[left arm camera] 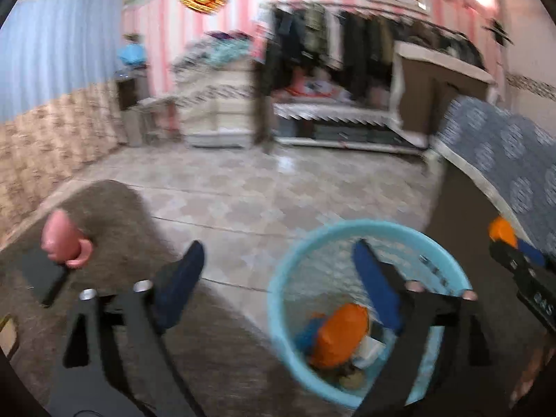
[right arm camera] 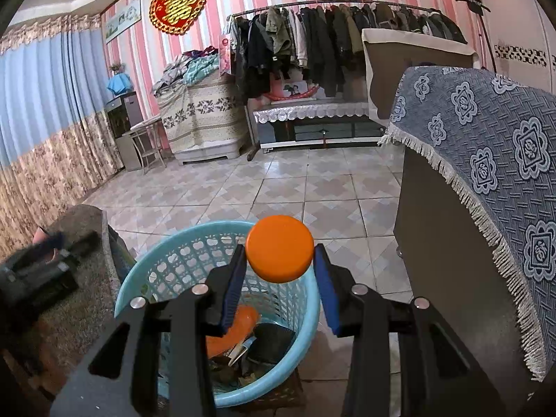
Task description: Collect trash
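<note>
**Mia:** While the right gripper (right arm camera: pixel 279 253) squeezes that round orange lid (right arm camera: pixel 279 248) tight between its blue pads, where is it?

**Ben:** Right above the blue basket (right arm camera: pixel 146 271). The basket has little holes in its wall and sits on the floor by the brown rug (right arm camera: pixel 80 312).

**Mia:** What is inside the basket?

**Ben:** An orange piece (right arm camera: pixel 236 330), something dark, and some small bits at the bottom. The gripper covers part of them, so I cannot tell what they all are.

**Mia:** And the left gripper (left arm camera: pixel 278 260)?

**Ben:** Its jaws are spread wide with nothing between them. One finger is over the rug and the other is over the basket (left arm camera: pixel 295 253). An orange thing (left arm camera: pixel 342 333) lies in the basket below.

**Mia:** That picture is so fuzzy!

**Ben:** Yes, the left view is all blurry. A pink thing (left arm camera: pixel 64 239) sits on the rug, but I cannot tell what it is. At the right edge the other gripper (left arm camera: pixel 521 271) peeks in, cut off, with the orange lid (left arm camera: pixel 502 231) at its tip.

**Mia:** Any words to read?

**Ben:** Some marks on that gripper, too blurry to read. The red and gold heart (right arm camera: pixel 179 5) on the striped wall has a gold sign in it.

**Mia:** What else is around?

**Ben:** A blue patterned cloth (right arm camera: pixel 486 132) with fringe on the right, and coats on a rack (right arm camera: pixel 330 41) far back.
</note>
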`<state>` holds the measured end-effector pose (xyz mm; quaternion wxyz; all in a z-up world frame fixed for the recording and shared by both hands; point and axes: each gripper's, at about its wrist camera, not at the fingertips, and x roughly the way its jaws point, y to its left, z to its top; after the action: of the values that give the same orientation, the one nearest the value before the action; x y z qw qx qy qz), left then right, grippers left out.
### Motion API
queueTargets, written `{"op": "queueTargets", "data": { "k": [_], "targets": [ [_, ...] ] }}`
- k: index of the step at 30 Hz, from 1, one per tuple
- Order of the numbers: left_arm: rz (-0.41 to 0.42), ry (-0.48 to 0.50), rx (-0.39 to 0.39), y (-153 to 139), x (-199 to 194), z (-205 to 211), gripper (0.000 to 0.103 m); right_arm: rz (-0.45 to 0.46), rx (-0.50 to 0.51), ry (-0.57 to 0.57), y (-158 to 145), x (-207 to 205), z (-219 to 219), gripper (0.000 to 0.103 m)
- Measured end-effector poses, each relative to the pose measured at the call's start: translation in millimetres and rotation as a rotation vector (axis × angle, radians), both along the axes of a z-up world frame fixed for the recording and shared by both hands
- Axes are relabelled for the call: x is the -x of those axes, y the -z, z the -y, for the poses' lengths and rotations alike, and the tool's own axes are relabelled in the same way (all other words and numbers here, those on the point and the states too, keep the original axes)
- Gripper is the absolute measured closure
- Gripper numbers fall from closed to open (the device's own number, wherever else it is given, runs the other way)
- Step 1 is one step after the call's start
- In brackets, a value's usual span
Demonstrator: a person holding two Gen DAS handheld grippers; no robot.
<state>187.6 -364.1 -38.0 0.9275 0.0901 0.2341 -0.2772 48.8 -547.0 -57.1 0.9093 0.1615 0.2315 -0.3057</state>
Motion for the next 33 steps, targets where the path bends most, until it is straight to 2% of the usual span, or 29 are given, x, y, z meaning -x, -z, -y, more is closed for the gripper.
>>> {"op": "queueTargets", "data": {
  "k": [2,4,13,14,15,16,17,21,28,33],
  "targets": [
    [0.040,-0.054,-0.003,-5,-4,-13,0.007,-0.007,0.003,-0.002,2,-4,-3,0.063],
    [0.063,-0.095,-0.006,-8,-7,-24,0.005,-0.010,0.005,-0.008,3,-11,-6,0.063],
    [-0.015,-0.175,0.037,-12,-31,-55,0.005,-0.056,0.005,-0.068,17,-54,-23,0.062],
    [-0.015,-0.181,0.039,-11,-32,-56,0.005,-0.056,-0.001,-0.073,18,-56,-24,0.060],
    [-0.015,-0.185,0.038,-12,-34,-58,0.005,-0.049,-0.015,-0.087,20,-58,-25,0.051],
    [-0.015,-0.191,0.037,-12,-35,-59,0.005,-0.045,-0.016,-0.091,20,-58,-26,0.036],
    [-0.016,-0.195,0.035,-11,-34,-59,0.005,-0.044,-0.012,-0.092,20,-58,-28,0.031],
    [-0.017,-0.213,0.043,-13,-38,-64,0.005,-0.046,-0.005,-0.096,20,-57,-30,0.028],
    [0.027,-0.230,0.052,-22,-37,-71,0.005,-0.033,-0.003,-0.063,17,-49,-30,0.010],
    [0.071,-0.230,0.037,-35,-24,-81,0.005,-0.011,0.041,-0.080,2,-43,-43,0.006]
  ]
}}
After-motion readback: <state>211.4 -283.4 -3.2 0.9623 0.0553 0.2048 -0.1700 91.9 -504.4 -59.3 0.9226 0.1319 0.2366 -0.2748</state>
